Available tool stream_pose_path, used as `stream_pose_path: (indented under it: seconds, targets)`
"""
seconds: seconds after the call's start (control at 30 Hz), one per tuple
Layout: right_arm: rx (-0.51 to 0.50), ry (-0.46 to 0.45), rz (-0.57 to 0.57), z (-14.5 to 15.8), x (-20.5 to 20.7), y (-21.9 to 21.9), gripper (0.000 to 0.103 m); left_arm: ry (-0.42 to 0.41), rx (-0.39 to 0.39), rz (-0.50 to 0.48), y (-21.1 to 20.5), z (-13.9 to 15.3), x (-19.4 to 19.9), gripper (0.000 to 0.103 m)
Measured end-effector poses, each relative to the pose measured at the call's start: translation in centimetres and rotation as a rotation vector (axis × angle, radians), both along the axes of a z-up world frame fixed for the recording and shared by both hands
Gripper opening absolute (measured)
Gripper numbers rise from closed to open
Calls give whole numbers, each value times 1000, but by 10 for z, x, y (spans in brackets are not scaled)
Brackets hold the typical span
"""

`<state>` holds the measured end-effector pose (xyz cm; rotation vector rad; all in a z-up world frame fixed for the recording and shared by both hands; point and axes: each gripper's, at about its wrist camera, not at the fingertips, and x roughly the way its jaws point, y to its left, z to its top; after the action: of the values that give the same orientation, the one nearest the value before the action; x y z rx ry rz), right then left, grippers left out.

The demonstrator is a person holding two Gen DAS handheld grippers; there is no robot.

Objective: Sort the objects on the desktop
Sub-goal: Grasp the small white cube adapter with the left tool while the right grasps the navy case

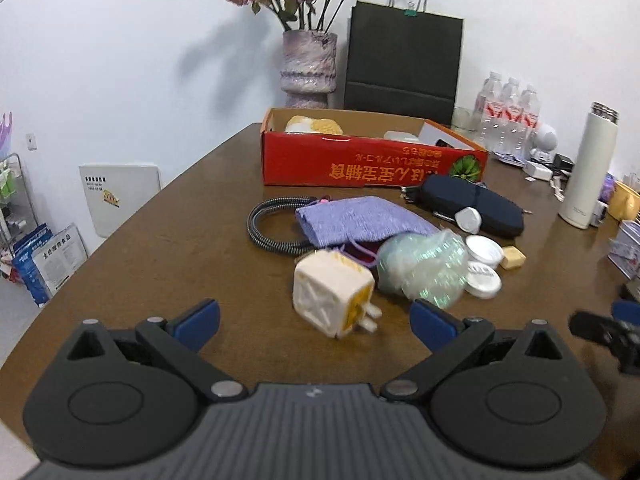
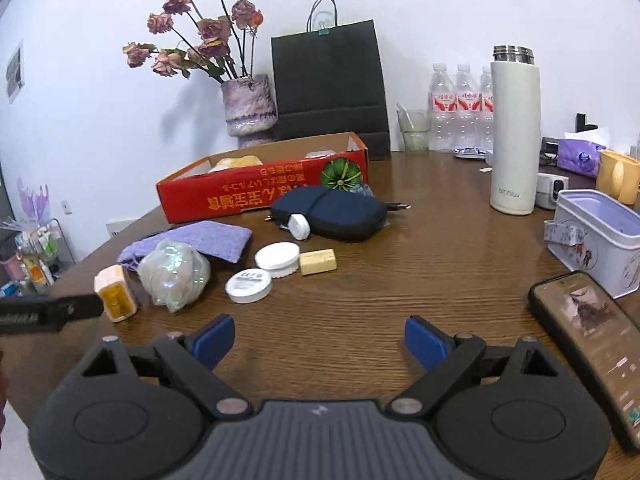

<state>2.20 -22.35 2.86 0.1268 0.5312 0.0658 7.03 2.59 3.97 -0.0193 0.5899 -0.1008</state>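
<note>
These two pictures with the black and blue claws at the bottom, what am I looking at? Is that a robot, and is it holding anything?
There is no robot arm. A person holds a two-finger gripper in each hand, and each gripper carries a wide-angle camera looking forward along its fingers. One picture comes from the left gripper, the other from the right gripper. The blue pieces are the finger pads.

Both grippers are open and hold nothing. They hang over a brown table strewn with small things: a cream plug adapter, a crumpled plastic bag, a purple cloth pouch, two round white lids, a dark case and a striped cable. Behind them lies an open red box, probably where the things will go.
</note>
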Motion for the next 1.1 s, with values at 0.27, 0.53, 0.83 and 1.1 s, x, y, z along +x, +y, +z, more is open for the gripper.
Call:
stream_pose_path:
  seconds: [0.27, 0.53, 0.83, 1.1]
  targets:
    - [-27, 14, -4, 4, 17, -2, 92, 29, -41, 22, -1, -5, 34, 103]
    - [-126, -6, -9, 22, 78, -8, 92, 47, -96, 71, 38, -4, 26, 103]
    - [-184, 118, 162, 21, 214, -17, 89, 115, -220, 37, 36, -14, 59, 60]
    - [-305, 207, 120, 6, 187, 25, 73, 122, -203, -21, 45, -11, 56, 49]
